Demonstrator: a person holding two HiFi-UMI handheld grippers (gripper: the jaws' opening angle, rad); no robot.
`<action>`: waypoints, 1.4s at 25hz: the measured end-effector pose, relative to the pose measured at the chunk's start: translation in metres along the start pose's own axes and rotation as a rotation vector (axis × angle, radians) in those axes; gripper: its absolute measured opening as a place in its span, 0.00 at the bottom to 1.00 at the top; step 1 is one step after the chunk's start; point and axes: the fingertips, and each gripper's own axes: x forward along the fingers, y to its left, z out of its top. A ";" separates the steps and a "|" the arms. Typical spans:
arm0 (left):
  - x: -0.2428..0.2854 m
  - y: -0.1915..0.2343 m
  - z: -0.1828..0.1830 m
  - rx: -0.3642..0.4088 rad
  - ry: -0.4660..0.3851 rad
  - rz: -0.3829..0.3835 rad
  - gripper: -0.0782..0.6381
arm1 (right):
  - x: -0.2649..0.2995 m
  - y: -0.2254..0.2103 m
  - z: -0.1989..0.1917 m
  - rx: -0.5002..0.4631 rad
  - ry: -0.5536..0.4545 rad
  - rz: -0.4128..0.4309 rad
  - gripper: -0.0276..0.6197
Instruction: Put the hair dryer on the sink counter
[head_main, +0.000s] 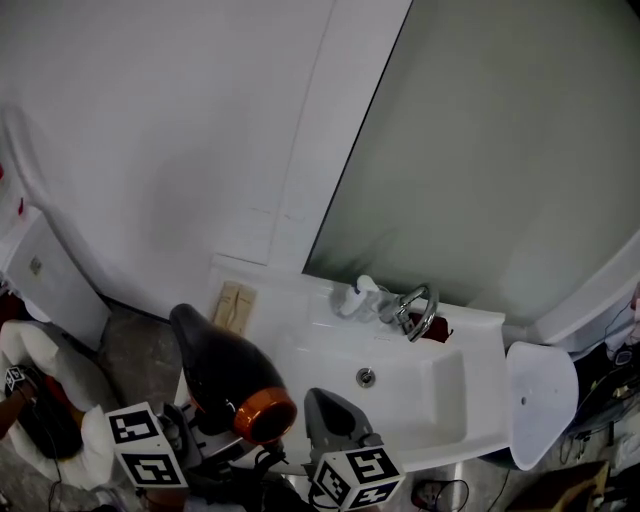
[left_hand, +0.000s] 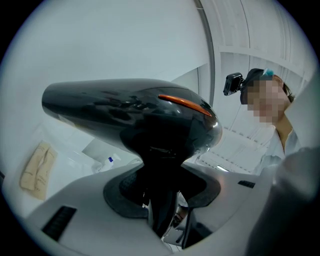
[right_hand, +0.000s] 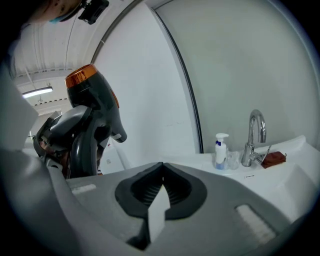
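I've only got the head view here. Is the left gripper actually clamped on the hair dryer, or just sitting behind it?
Observer: Clamped. Its own view shows the left gripper shut on the hair dryer at the handle.
Operator: And the right one's jaws?
Observer: The right gripper has its jaws together, with nothing between them.
Operator: What's the white thing by the faucet?
Observer: A pump bottle, blue at the bottom, standing beside the faucet.

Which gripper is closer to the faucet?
Right. The right gripper hovers at the front edge of the sink, facing the faucet; the left gripper, holding the hair dryer, is farther off to the left.
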 end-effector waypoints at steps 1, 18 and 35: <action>0.001 0.003 0.001 -0.003 0.007 -0.006 0.36 | 0.002 0.000 0.001 0.002 -0.003 -0.005 0.04; 0.010 0.059 0.016 -0.033 0.058 0.000 0.36 | -0.001 0.002 0.016 0.084 -0.071 0.012 0.04; 0.044 0.091 0.005 -0.011 0.114 0.110 0.36 | 0.018 0.049 -0.015 -0.043 0.072 0.296 0.32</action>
